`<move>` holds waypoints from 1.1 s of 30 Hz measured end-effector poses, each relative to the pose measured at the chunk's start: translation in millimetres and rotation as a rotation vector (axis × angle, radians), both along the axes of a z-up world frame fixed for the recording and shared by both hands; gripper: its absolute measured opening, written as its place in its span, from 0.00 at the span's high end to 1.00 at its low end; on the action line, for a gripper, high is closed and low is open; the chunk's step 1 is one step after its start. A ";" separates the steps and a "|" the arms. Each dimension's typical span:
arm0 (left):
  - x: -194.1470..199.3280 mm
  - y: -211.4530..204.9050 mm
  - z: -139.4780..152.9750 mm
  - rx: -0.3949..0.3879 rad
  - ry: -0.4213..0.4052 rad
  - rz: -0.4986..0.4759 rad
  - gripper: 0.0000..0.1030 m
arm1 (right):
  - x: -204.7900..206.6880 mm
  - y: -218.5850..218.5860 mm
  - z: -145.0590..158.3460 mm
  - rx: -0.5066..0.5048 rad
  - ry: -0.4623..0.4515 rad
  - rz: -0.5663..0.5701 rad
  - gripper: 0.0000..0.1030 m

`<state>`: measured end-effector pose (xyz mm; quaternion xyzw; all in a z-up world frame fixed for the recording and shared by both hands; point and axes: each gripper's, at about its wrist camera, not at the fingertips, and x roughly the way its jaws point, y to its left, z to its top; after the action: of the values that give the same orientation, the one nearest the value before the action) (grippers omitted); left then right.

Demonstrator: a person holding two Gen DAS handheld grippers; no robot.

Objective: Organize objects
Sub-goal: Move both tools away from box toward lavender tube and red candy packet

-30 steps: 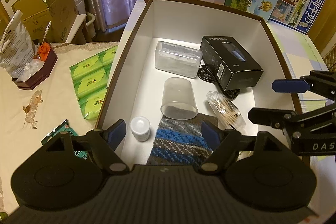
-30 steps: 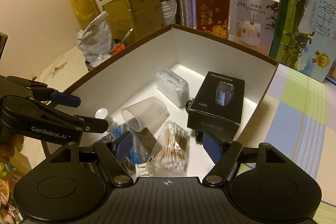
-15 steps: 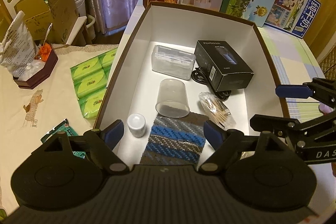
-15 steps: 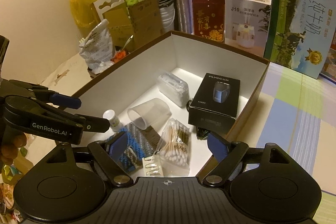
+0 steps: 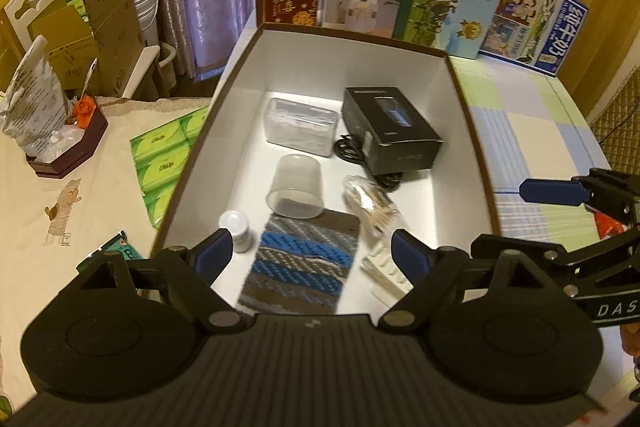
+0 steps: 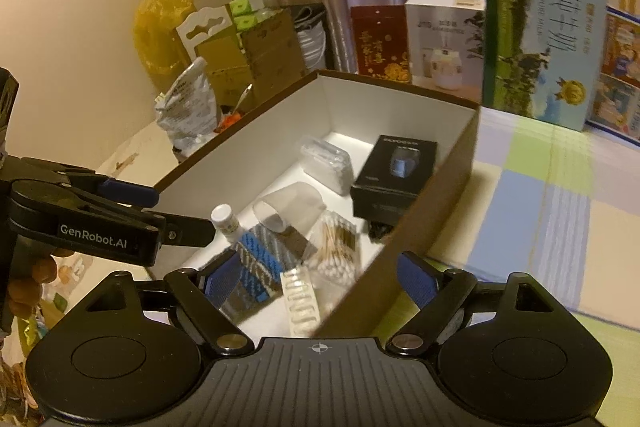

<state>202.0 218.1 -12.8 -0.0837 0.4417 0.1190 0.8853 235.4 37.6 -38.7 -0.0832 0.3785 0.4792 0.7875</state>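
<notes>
Left gripper (image 5: 308, 251) jaws wide apart, empty, above box (image 5: 464, 99), right gripper (image 6: 316, 277) likewise spread, holding nothing.

A white-lined cardboard box (image 5: 460, 99) holds everything: a black carton (image 5: 394, 129) and a clear lidded tub (image 5: 300, 125) at the far end, a cup (image 5: 296, 191) on its side mid-box, cotton swabs (image 5: 370, 203), a small white bottle (image 5: 236, 229) and a striped knit cloth (image 5: 300, 267) nearer.

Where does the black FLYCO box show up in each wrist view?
Left wrist: the black box lies at the box's far right, beside the clear container.
Right wrist: the black box sits right of centre, against the right wall.
Shared landmark: the tipped clear cup lies nearer the cameras in both.
</notes>
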 end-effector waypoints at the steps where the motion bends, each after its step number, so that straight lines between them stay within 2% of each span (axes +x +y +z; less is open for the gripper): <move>1: -1.1 -4.5 1.8 -0.001 -0.003 -0.005 0.18 | -1.5 -6.2 1.2 0.004 0.003 -0.005 0.19; 9: -6.2 -53.5 15.1 -0.005 -0.026 -0.058 0.18 | -9.3 -64.9 9.5 0.023 0.018 -0.063 0.19; 16: -4.3 -116.6 21.8 -0.012 -0.037 -0.147 0.17 | -12.0 -137.2 12.2 0.013 0.040 -0.167 0.18; 28: 24.3 -235.8 1.7 -0.042 -0.014 -0.331 0.16 | -9.4 -271.9 7.7 -0.032 0.076 -0.423 0.18; 33: 38.3 -272.7 -11.9 -0.050 0.013 -0.373 0.16 | -0.7 -307.7 2.9 -0.047 0.089 -0.498 0.18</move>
<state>240.3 -54.6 -24.7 -0.0215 0.4580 -0.0574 0.8869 234.7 -270.1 -35.7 0.0155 0.4329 0.2644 0.8616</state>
